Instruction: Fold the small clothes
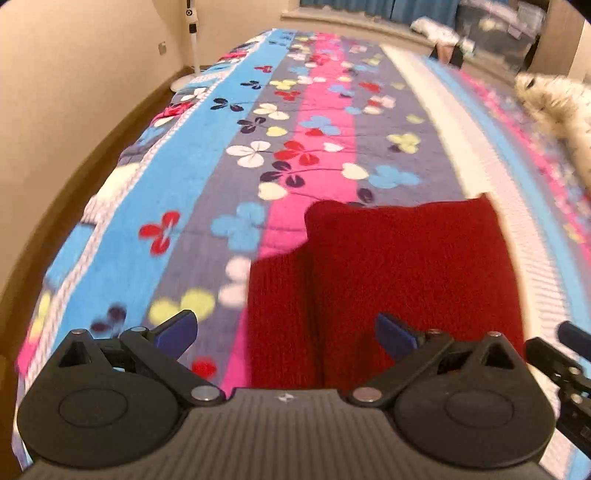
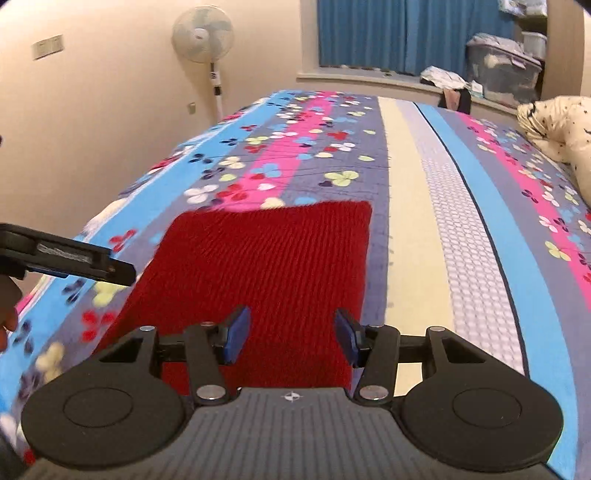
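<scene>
A red knitted garment [image 1: 388, 277] [image 2: 273, 266] lies folded into a rough rectangle on the flowered bedspread [image 1: 207, 166] [image 2: 417, 184]. My left gripper [image 1: 286, 332] hovers over the garment's near left part, jaws wide apart, nothing between the blue pads. My right gripper [image 2: 291, 338] hangs above the garment's near edge with its jaws partly apart; the pads [image 2: 236, 336] press on nothing. Each gripper shows in the other's view: the right gripper [image 1: 565, 354] at the far right, the left gripper [image 2: 74, 254] at the far left beside the cloth.
A cream speckled pillow or quilt [image 2: 561, 129] [image 1: 561, 110] lies at the bed's far right. A standing fan [image 2: 203, 35] is by the wall on the left. A window ledge with a storage bin [image 2: 502, 70] runs behind the bed. Part of a hand [image 2: 7, 317] shows.
</scene>
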{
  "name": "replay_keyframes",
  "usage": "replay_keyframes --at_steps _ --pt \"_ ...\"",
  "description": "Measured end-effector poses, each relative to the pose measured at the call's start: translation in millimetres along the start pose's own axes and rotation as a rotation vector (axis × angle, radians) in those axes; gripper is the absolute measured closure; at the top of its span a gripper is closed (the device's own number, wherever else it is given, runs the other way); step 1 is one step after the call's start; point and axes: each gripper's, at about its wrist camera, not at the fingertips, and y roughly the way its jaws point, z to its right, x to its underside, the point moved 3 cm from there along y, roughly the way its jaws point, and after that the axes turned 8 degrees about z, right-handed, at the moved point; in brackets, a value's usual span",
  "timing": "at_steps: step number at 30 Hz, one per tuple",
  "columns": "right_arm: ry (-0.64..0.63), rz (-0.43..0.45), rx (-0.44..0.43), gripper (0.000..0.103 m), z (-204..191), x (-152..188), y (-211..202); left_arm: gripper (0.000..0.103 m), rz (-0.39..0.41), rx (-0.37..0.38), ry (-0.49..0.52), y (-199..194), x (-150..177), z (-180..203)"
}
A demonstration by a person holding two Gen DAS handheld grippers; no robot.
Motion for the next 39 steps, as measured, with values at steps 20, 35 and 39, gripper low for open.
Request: replay_keyframes --at_steps 20,35,39 --pt "0.110 -0.090 0.002 0.016 2.3 34.7 -117.2 0.000 -0.116 0.057 0.019 -136.8 88.3 -16.6" --pt "0.075 0.051 0.000 0.015 -30.6 64.2 -252.6 0.000 -0.001 0.064 0.007 -260.7 155.9 -24.1" --pt "0.075 0.065 0.008 0.015 -31.2 65.9 -262.4 0.000 0.012 0.059 0.023 -267.3 157.8 -22.4"
